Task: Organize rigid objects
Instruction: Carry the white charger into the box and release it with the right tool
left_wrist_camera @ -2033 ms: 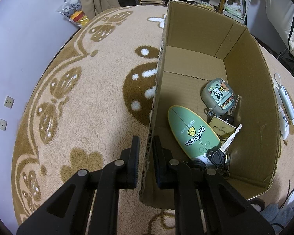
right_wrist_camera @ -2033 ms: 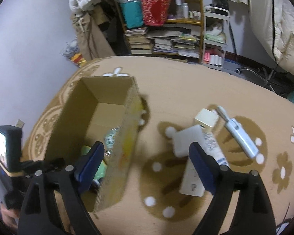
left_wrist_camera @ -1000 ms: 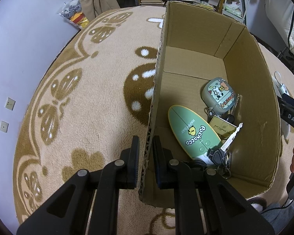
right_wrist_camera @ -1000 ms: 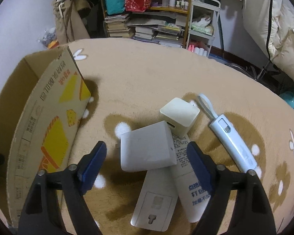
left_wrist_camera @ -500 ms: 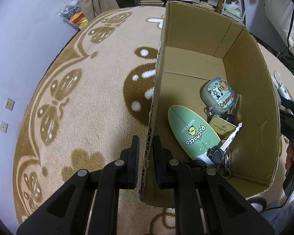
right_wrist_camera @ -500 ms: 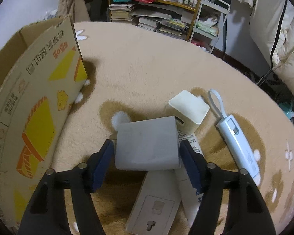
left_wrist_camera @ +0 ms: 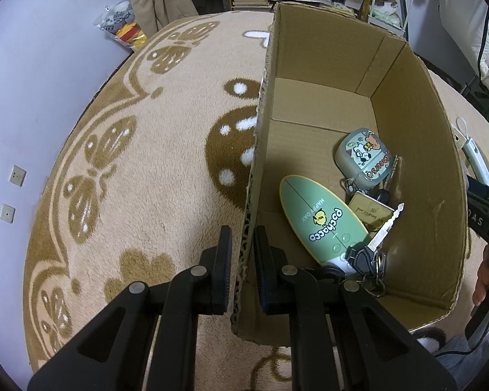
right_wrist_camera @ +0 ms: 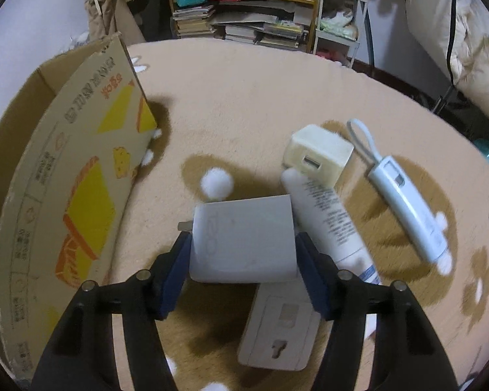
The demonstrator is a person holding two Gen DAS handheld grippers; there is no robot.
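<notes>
Closing in over the last second, the right gripper (right_wrist_camera: 241,260) now brackets the flat grey rectangular charger (right_wrist_camera: 243,239), pads at its 9 and 3 o'clock sides, apparently gripping, while the open brown cardboard box (right_wrist_camera: 81,176) lies at 9 o'clock, its wall pinched by the left gripper (left_wrist_camera: 241,260).

We see an open cardboard box (left_wrist_camera: 407,137) standing on the rug, holding a green oval board (left_wrist_camera: 322,220), a cartoon-printed case (left_wrist_camera: 363,159), a small card (left_wrist_camera: 370,210) and keys (left_wrist_camera: 371,254). Beside it lie a white charger (right_wrist_camera: 241,238), a cream cube adapter (right_wrist_camera: 319,153), a white tube (right_wrist_camera: 329,218), a flat socket plate (right_wrist_camera: 280,332) and, slightly blurred, what looks like a power bank (right_wrist_camera: 410,208).
</notes>
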